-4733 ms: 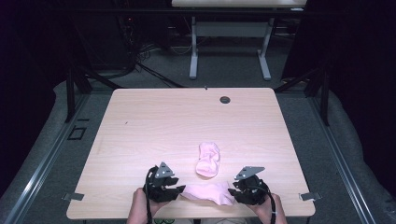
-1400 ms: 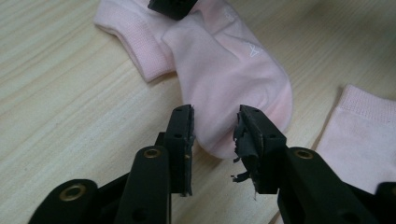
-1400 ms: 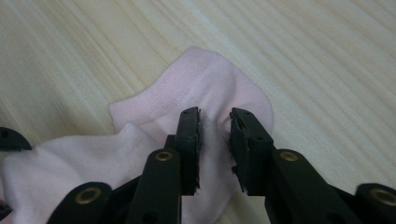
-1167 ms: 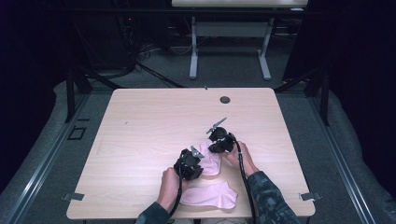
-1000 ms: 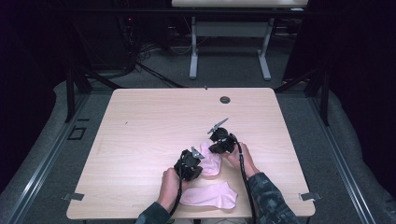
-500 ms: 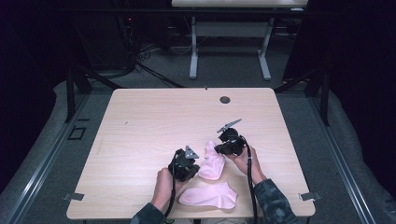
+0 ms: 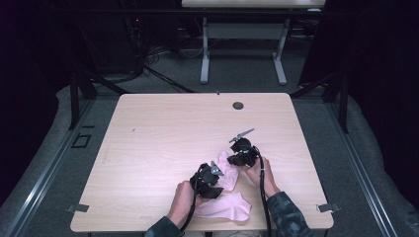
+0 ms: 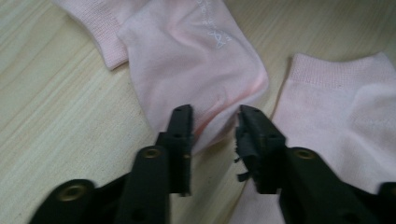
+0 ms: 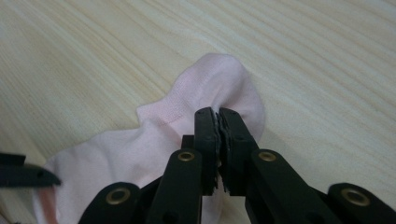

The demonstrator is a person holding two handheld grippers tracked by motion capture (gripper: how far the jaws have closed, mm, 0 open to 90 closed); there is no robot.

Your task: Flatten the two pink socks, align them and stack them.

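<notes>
2 pink socks lie on the wooden table (image 7: 148, 133) in the lower middle of the high view. The folded sock (image 7: 228, 170) sits between the 2 grippers; the flat sock (image 7: 225, 207) lies just below it, near the table's front edge.

The right gripper (image 9: 217, 122), right of centre in the high view, is clenched on the folded sock's rounded end, the cloth bunched between its pressed-together jaws. The left gripper (image 8: 213, 122) sits at the sock's other end, lower centre of the high view. Its jaws have just been opening and now stand released, a fold of the sock (image 8: 196, 60) between them but the pads apart from it. In the left gripper view the flat sock (image 8: 345, 107) lies at the right.
</notes>
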